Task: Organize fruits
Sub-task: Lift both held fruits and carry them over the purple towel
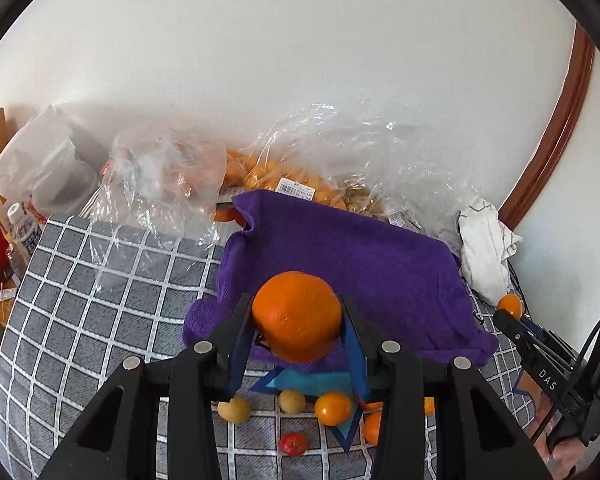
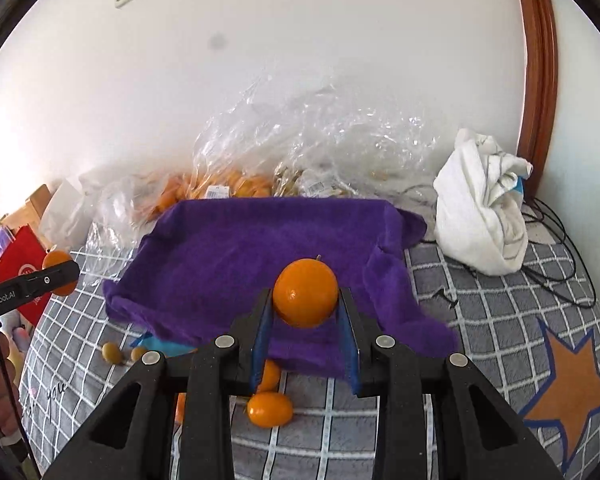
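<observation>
- Blue-padded fingers of the left gripper [image 1: 298, 320] clamp a large orange [image 1: 297, 316], held above the purple towel [image 1: 340, 256].
- Right gripper [image 2: 305, 304] fingers pinch a smaller, smooth orange fruit [image 2: 305, 293] over the same towel.
- Loose fruits [image 1: 333, 408] lie on the grey checked bedspread [image 1: 80, 300] below.
- Writing: "DAS" on the right gripper seen from the left wrist; "Robot.AI" on the left gripper seen from the right wrist.
- Clear bags of fruit [image 2: 236, 184] at the wall carry barcode labels, unreadable.

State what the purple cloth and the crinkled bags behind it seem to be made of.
Purple cloth: soft plush fabric, likely fleece or terry; matte, fuzzy nap, limp folds. Bags: thin clear plastic film; glossy, creased, fruit showing through.
</observation>
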`<state>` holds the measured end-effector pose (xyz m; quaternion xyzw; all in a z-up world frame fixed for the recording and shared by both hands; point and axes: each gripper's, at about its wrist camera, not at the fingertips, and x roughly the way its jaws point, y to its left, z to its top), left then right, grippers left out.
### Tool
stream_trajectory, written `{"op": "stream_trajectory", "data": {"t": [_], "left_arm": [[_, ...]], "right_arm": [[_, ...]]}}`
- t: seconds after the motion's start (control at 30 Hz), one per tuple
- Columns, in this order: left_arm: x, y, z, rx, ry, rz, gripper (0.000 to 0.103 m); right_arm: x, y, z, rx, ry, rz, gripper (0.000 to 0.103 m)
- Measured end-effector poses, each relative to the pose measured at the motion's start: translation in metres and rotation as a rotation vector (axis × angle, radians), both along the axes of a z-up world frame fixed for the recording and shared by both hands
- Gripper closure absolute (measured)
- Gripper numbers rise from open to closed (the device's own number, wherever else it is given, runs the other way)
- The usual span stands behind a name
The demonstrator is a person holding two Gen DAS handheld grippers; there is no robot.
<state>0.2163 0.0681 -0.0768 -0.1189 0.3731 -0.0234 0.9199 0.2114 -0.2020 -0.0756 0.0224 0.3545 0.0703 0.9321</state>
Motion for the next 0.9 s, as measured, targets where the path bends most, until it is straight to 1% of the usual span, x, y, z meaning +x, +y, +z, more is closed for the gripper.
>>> {"op": "stream_trajectory", "data": {"t": [0.07,0.2,0.33,0.47,0.57,0.9], "left_arm": [[0.011,-0.005,0.003,0.019,-0.008,-0.003,0.064],[0.032,-0.014,0.007,0.031,-0.016,-0.022,0.064],[0.049,-0.024,0.003,0.049,-0.015,-0.04,0.064],[0.064,-0.033,-0.007,0.051,0.008,-0.058,0.064],[0.074,-0.036,-0.016,0.056,0.021,-0.055,0.064],[0.1,-0.034,-0.049,0.055,0.076,-0.047,0.064]], "right_arm": [[0.011,-0.003,0.002,-0.004,0.0,-0.013,0.072],[0.03,-0.007,0.003,-0.01,-0.003,-0.025,0.072],[0.045,-0.009,-0.004,-0.022,0.006,-0.029,0.072],[0.059,-0.01,-0.015,-0.025,0.025,-0.035,0.072],[0.068,-0.012,-0.024,-0.02,0.038,-0.043,0.072],[0.095,-0.008,-0.051,-0.03,0.076,-0.047,0.072]]}}
